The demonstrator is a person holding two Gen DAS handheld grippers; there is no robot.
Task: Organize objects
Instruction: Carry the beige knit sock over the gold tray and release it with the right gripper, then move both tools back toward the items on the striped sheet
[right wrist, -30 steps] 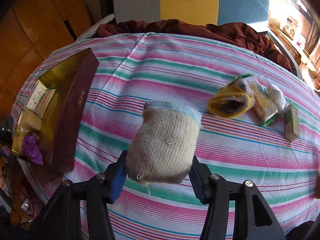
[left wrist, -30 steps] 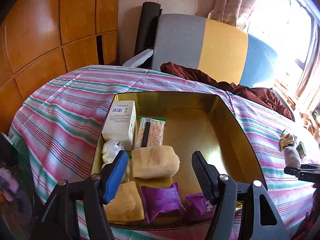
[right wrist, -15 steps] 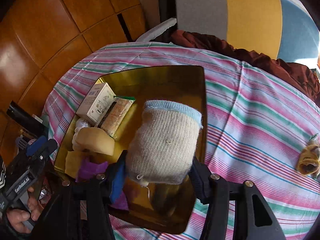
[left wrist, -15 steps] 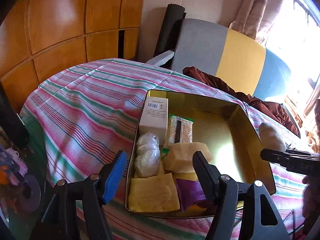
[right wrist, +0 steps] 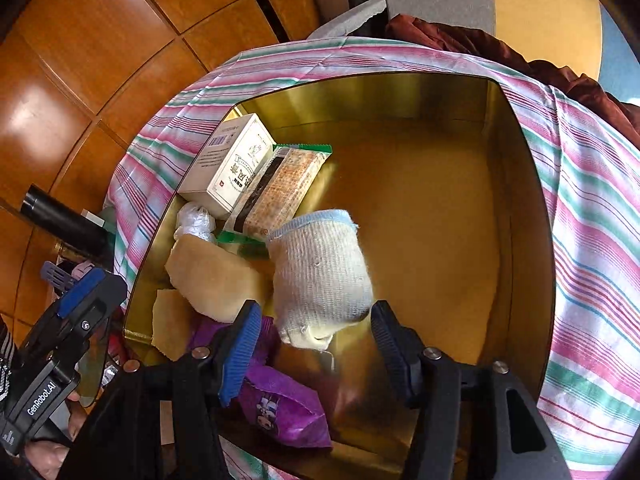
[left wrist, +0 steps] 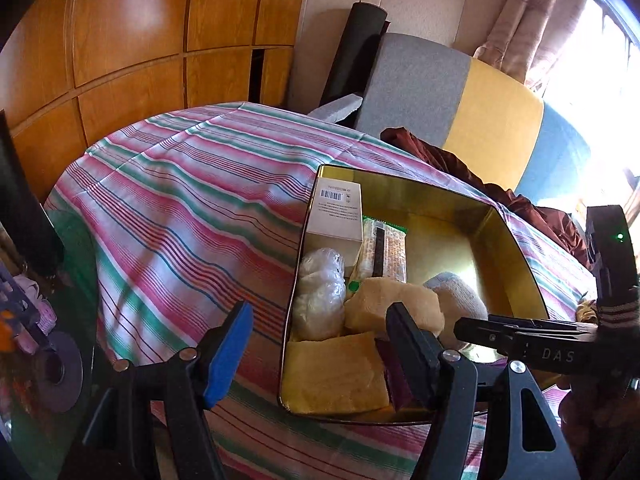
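Right hand-held gripper [right wrist: 314,344] over the gold tin [right wrist: 516,208], jaws have just been easing apart; knit sock [right wrist: 320,272] sits between them, blue pad clear of it, far pad contact can't tell. Sock is inside the tin, approx mid, just beside the sponge [right wrist: 216,276]. Tin's right half bare floor, walls well apart there. Left side packed: white box [right wrist: 230,164], cracker pack [right wrist: 280,192], purple packet [right wrist: 280,404]. My left hand-held gripper [left wrist: 320,344] released, nothing in it, at the tin's near-left rim over the striped surface [left wrist: 192,208].

A pink, green and white striped tablecloth [left wrist: 192,200] covers the table. Orange wooden wall panels [left wrist: 132,32] stand behind, near a grey, yellow and blue chair back [left wrist: 460,96].
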